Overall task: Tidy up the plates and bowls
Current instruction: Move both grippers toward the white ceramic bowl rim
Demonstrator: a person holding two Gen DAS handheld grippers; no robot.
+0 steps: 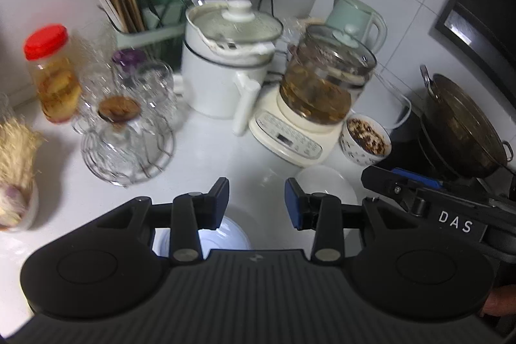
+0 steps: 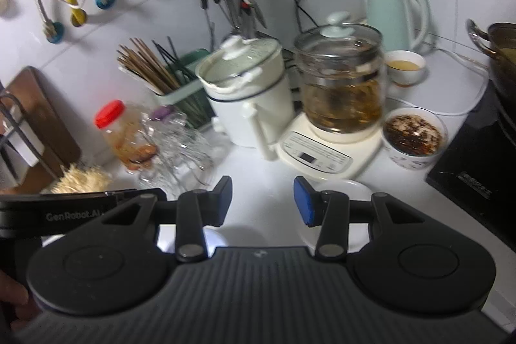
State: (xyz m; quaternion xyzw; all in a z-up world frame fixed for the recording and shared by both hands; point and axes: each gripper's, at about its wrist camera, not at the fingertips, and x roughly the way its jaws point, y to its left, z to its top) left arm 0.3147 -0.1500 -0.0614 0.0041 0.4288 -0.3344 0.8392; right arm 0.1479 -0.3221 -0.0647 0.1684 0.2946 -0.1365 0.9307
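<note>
My left gripper (image 1: 257, 202) is open and empty above the white counter. A white bowl (image 1: 230, 236) lies just below its left finger, partly hidden by the gripper. A white plate (image 1: 325, 181) lies past its right finger. My right gripper (image 2: 262, 199) is open and empty; the same white plate (image 2: 346, 189) shows behind its right finger and the white bowl (image 2: 214, 239) under its left finger. A patterned bowl of dark food (image 1: 366, 139) stands beyond the plate; it also shows in the right wrist view (image 2: 414, 137).
A glass kettle on a cream base (image 1: 317, 92), a white lidded pot (image 1: 225, 54), a rack of glasses (image 1: 129, 131), a red-capped jar (image 1: 53, 73) and a chopstick holder (image 1: 151, 21) crowd the back. A black cooktop with a dark pot (image 1: 461, 124) is at the right. A small cup of liquid (image 2: 405, 66) stands by the green kettle (image 2: 395, 12).
</note>
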